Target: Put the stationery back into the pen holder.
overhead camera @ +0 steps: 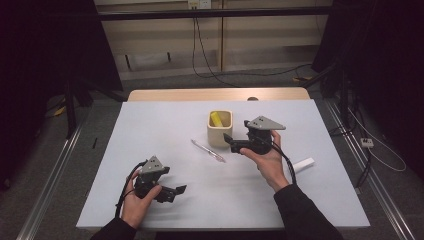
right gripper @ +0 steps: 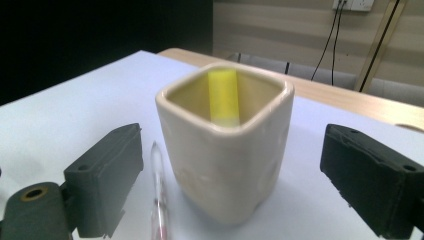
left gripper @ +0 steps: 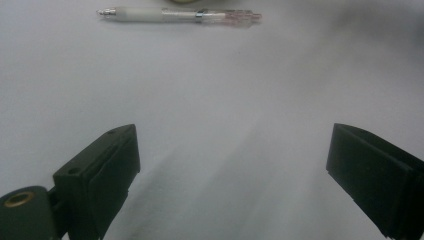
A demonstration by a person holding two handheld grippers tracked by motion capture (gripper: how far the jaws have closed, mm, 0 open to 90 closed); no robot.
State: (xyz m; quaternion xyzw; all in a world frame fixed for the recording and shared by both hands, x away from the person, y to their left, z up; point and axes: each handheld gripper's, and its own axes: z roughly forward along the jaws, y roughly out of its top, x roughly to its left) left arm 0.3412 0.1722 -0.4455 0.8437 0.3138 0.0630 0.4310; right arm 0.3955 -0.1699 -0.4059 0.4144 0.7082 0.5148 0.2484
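Open right claw [right gripper: 225, 185], cup [right gripper: 227, 150], pen [right gripper: 159, 200] beside

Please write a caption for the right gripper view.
Open hand-held gripper faces a cream cup holding a yellow block; pen beside it.

The cup [right gripper: 227, 145] looks like glazed ceramic, cream, smooth with a soft shine and a few shallow dimples. The yellow piece [right gripper: 223, 96] inside it looks like matt plastic or foam, hard to tell. The pen [left gripper: 180, 15] is clear glossy plastic with a metal tip. The table [overhead camera: 165, 135] has a matt white top with a wood-look far edge. Both grippers' jaw pads look like matt black rubber.
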